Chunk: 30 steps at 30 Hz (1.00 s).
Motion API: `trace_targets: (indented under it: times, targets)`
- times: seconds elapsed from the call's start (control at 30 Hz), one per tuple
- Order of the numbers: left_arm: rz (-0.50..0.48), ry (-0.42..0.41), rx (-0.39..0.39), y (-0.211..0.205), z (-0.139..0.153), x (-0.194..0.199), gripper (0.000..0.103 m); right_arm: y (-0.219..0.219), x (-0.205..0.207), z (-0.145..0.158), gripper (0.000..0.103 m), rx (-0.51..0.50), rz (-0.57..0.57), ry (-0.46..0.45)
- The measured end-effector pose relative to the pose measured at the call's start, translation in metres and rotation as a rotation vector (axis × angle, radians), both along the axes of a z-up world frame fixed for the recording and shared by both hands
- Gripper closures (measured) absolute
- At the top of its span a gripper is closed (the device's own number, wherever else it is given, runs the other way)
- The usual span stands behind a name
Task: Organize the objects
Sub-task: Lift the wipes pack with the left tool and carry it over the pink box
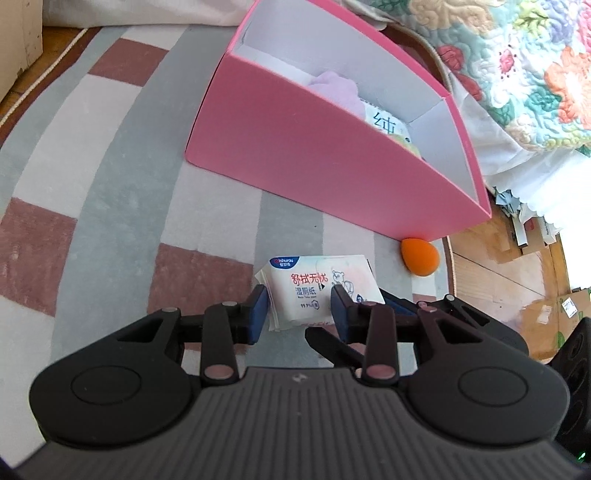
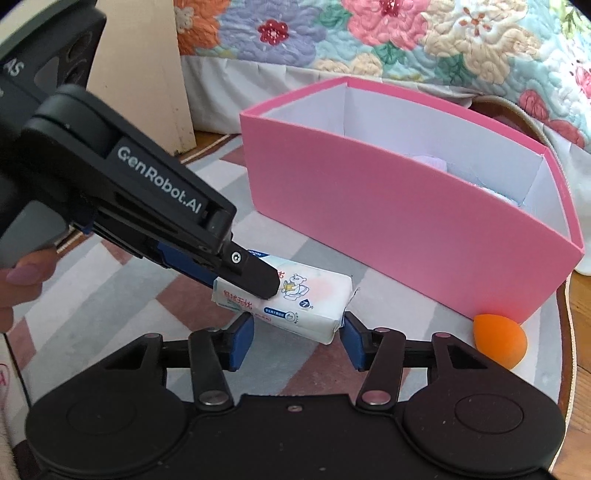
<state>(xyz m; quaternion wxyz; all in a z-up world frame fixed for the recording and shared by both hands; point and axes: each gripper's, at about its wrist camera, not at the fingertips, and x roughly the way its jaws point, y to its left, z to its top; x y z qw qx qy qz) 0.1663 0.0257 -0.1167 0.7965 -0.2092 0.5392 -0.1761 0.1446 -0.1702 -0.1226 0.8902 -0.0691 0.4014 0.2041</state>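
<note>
**Both grippers on the same wet wipe pack, right by the pink box**

So both are working 1 item here. The white soft plastic pack of wet wipes with red lettering and a little bear drawing (image 2: pixel 295 301) sits just in front of the tall pink cardboard box with white inside walls (image 2: pixel 388 218), over the grey, white and dusty-red checked rug (image 1: pixel 110 184).

The left gripper (image 1: pixel 299 314) has its blue pads clamped on 1 end of the pack; from the right wrist view its black finger lies across the pack's top. The right gripper (image 2: pixel 293 341) has its jaws closed in on the pack's 2 short ends, blue pads touching the wrapper on both sides as far as I can see.

An orange teardrop makeup sponge (image 2: pixel 498 339) lies on the rug against the box's near corner. Inside the box there's a lilac soft thing (image 1: pixel 338 88) and another white packet with printing (image 1: pixel 386 123). A floral quilted bedspread (image 2: pixel 369 33) hangs behind the box.
</note>
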Motion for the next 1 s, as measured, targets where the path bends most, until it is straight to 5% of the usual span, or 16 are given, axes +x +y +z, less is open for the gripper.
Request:
trace_targets:
  times: [0.5,0.67,1.0]
  targets:
    - [-0.018,-0.090,-0.020,-0.006,0.047,-0.028,0.068,-0.022,-0.025,0.041,0.037,0.048,0.070,-0.045]
    - [-0.029,-0.123,0.058,-0.021,0.064,-0.038,0.068,-0.027,-0.031,0.054,0.042,0.062,0.076,-0.051]
    - [-0.001,-0.129,0.032,-0.019,0.094,-0.054,0.067,-0.018,-0.042,0.090,0.043,-0.008,0.124,-0.040]
